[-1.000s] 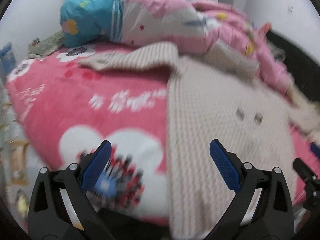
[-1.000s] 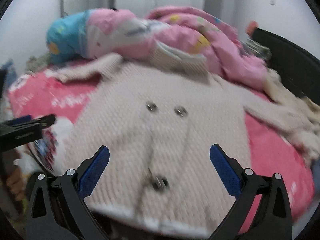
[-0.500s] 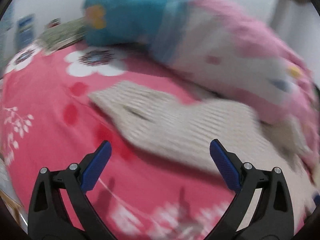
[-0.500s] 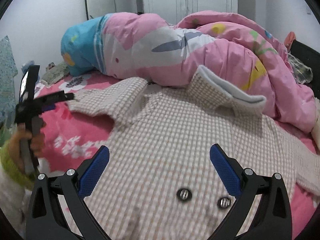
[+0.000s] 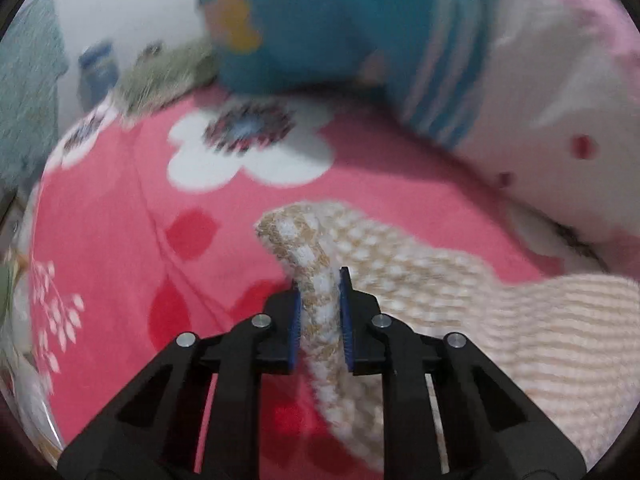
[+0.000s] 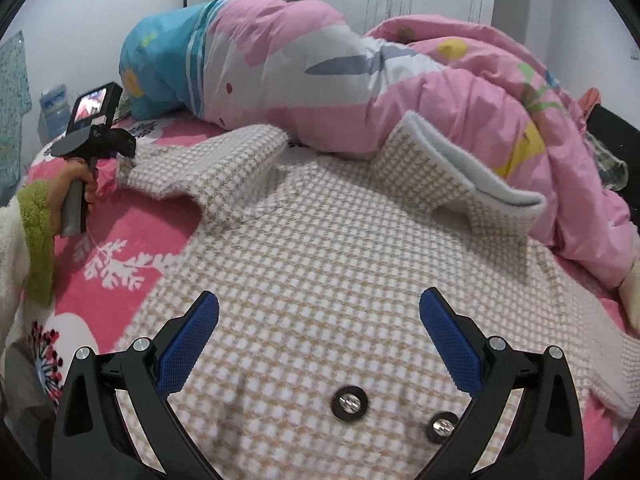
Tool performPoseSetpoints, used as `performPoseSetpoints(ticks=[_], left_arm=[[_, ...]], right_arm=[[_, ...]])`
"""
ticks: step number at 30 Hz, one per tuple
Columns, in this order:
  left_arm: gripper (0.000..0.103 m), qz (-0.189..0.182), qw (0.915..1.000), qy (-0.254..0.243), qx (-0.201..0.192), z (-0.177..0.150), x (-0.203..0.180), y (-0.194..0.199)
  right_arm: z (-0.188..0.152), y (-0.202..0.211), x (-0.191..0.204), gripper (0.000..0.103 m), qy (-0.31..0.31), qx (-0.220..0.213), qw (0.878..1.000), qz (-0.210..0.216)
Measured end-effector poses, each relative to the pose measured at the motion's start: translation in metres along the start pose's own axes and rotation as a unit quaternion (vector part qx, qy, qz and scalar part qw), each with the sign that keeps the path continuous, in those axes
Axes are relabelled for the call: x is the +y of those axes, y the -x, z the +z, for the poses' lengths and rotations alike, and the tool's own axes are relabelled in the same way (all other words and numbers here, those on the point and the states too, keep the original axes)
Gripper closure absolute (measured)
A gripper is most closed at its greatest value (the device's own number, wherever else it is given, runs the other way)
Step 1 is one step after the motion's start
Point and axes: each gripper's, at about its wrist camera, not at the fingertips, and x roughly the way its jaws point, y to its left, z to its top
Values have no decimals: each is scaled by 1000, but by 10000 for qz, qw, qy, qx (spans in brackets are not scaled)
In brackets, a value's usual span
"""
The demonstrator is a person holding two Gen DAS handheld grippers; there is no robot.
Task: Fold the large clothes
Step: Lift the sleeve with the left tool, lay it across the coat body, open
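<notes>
Closing on the sleeve cuff [image 5: 318,276], the left gripper [image 5: 320,316] had come from wide open to pinching it, so a sleeve fold could probably begin. The right gripper [image 6: 318,344] hung open, empty, above the checked coat [image 6: 320,272] spread on the bed [image 6: 132,240].

We note two matching handheld tools. Left gripper [image 5: 320,312]: black plastic frame of angled struts with triangular cut-outs, four round silver screws across the linkage, blue textured pads [image 5: 295,328] on the inner finger faces. Right gripper [image 6: 319,344]: same black frame, silver screws at the finger joints, blue cross-hatched pads [image 6: 188,346]. From the right wrist view, the left tool carries a small lit screen on a black housing above a grey handle. The person's sleeve [image 6: 16,264] is cream, fuzzy, with a green cuff [image 6: 38,240].
</notes>
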Motion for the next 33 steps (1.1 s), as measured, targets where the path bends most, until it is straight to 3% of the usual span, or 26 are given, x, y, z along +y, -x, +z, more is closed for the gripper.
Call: performPoseSetpoints(ticks=[3, 5, 7, 10, 13, 15, 16, 18, 19, 23, 26, 33], left_arm=[[90, -395, 9971, -419, -493, 1, -27, 52], [91, -965, 9892, -723, -833, -2, -53, 103], [91, -1715, 9741, -977, -1106, -11, -84, 159], [91, -2942, 9385, -1313, -1245, -37, -135, 235], [89, -3780, 9058, -1641, -983, -75, -189, 276], [87, -3998, 8947, -1836, -767, -100, -219, 286], [81, -4126, 8883, -1943, -539, -118, -236, 286], [58, -4268, 8823, -1985, -40, -146, -255, 280], [39, -4253, 8833, -1969, 115, -158, -259, 277], [20, -4027, 8921, -2049, -31, -192, -246, 274], [19, -3869, 8983, -2076, 146, -207, -226, 259], [19, -3131, 9304, -1795, 635, -210, -170, 196]], right_arm=[[-9, 18, -11, 7, -142, -88, 9998, -58], [-16, 32, -19, 8, -230, -147, 9995, -127], [-23, 48, -28, 8, -352, -209, 9989, -222], [-40, 73, -48, 8, -622, -251, 9970, -390], [-59, 89, -65, 8, -817, -158, 9948, -579], [-74, 93, -77, 8, -868, -27, 9936, -719], [-82, 92, -83, 8, -876, 74, 9931, -779], [-95, 85, -94, 8, -903, 325, 9916, -862], [-103, 79, -100, 8, -925, 499, 9908, -851], [-125, 59, -115, 8, -1100, 923, 9868, -743], [-136, 43, -119, 8, -1183, 1111, 9851, -565], [-151, 23, -117, 6, -1268, 1272, 9829, -405]])
